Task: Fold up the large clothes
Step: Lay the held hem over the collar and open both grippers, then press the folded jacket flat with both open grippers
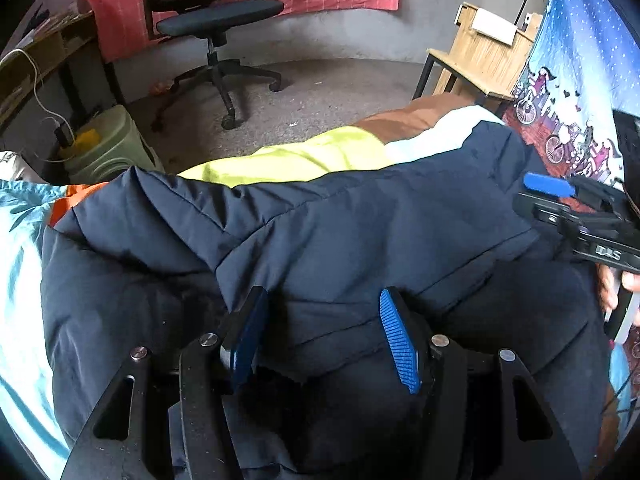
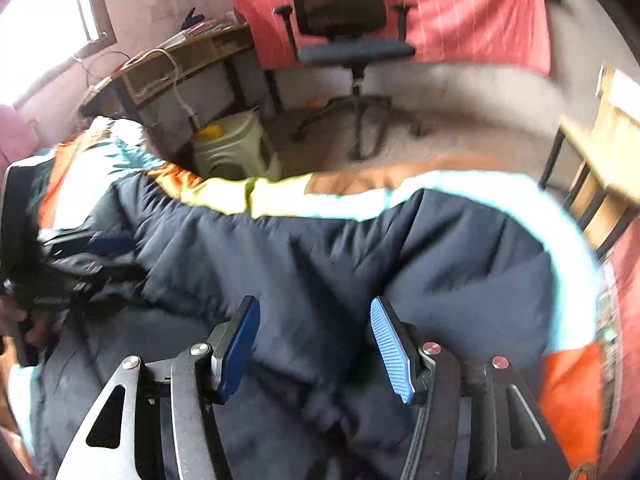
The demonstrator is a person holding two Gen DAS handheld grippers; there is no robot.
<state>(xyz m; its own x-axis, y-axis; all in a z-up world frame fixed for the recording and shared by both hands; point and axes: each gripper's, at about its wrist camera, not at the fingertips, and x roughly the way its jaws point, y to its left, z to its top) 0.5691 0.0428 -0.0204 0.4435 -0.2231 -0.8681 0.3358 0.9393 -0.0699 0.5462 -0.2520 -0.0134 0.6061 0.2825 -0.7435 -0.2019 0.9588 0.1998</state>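
Observation:
A large navy padded jacket (image 1: 360, 220) (image 2: 320, 248) lies spread and creased across a bed with a patchwork sheet (image 1: 300, 156) of yellow, white, orange and teal. My left gripper (image 1: 324, 328) points down at the jacket's near part. Its blue pads stand apart, with a puffed fold of the fabric between them. Further right over the same jacket is my right gripper (image 2: 316, 340), jaws likewise apart with navy fabric between them; that view is blurred. In the left wrist view, one blue finger (image 1: 548, 185) of the right gripper and the hand (image 1: 612, 292) holding it show at the right edge.
Beyond the bed's far edge is bare floor with a black office chair (image 1: 220, 20) and a pale green plastic stool (image 1: 108, 144). A wooden desk (image 1: 480, 60) stands at the right, a cluttered desk (image 1: 40, 60) at the left. A blue printed cloth (image 1: 580, 80) hangs on the right.

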